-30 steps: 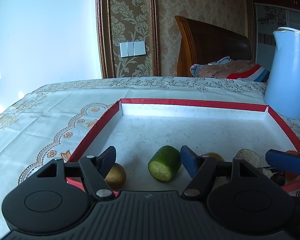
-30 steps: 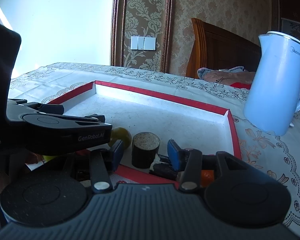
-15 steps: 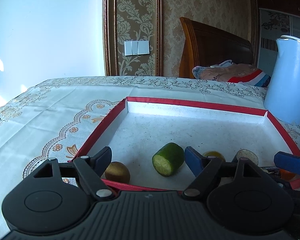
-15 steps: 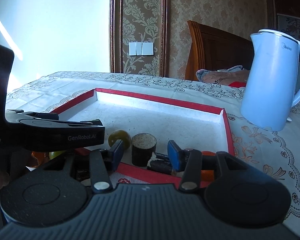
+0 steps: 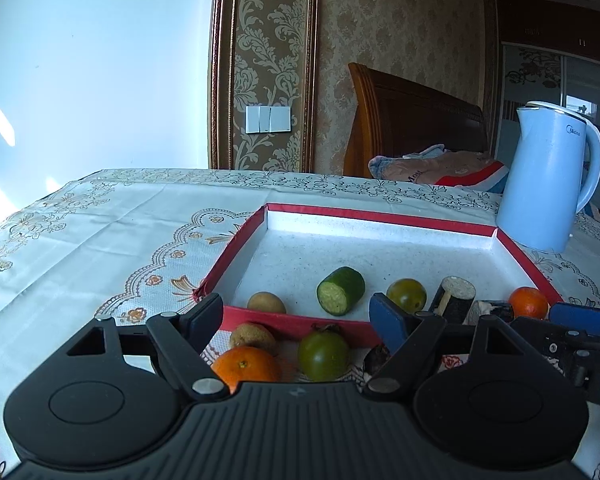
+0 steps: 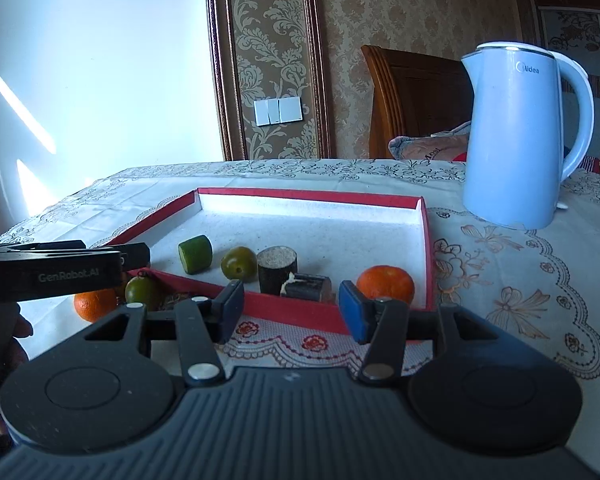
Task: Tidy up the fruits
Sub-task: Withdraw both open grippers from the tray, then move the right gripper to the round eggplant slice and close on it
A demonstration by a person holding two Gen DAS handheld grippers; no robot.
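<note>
A red-rimmed white tray (image 5: pixel 380 216) (image 6: pixel 308 194) holds a kiwi (image 5: pixel 266 303), a cucumber piece (image 5: pixel 340 290) (image 6: pixel 195 253), a green tomato (image 5: pixel 406 294) (image 6: pixel 239 263), two dark sugarcane pieces (image 5: pixel 454 298) (image 6: pixel 277 267) and an orange (image 5: pixel 528 302) (image 6: pixel 385 284). In front of the tray lie a kiwi (image 5: pixel 253 336), an orange (image 5: pixel 245 367) (image 6: pixel 95 304) and a green tomato (image 5: pixel 323 354) (image 6: pixel 143 293). My left gripper (image 5: pixel 298 316) is open and empty above these. My right gripper (image 6: pixel 291 308) is open and empty before the tray's near rim.
A light blue electric kettle (image 5: pixel 548 176) (image 6: pixel 516 136) stands right of the tray on the embroidered tablecloth (image 5: pixel 100 232). A wooden headboard (image 5: pixel 412 120) and bedding lie behind the table. The left gripper's body (image 6: pixel 60 270) shows at the left of the right wrist view.
Both grippers have pulled back and risen from the tray's near edge. The fruits in front of the tray have come into view. Both stay open.
</note>
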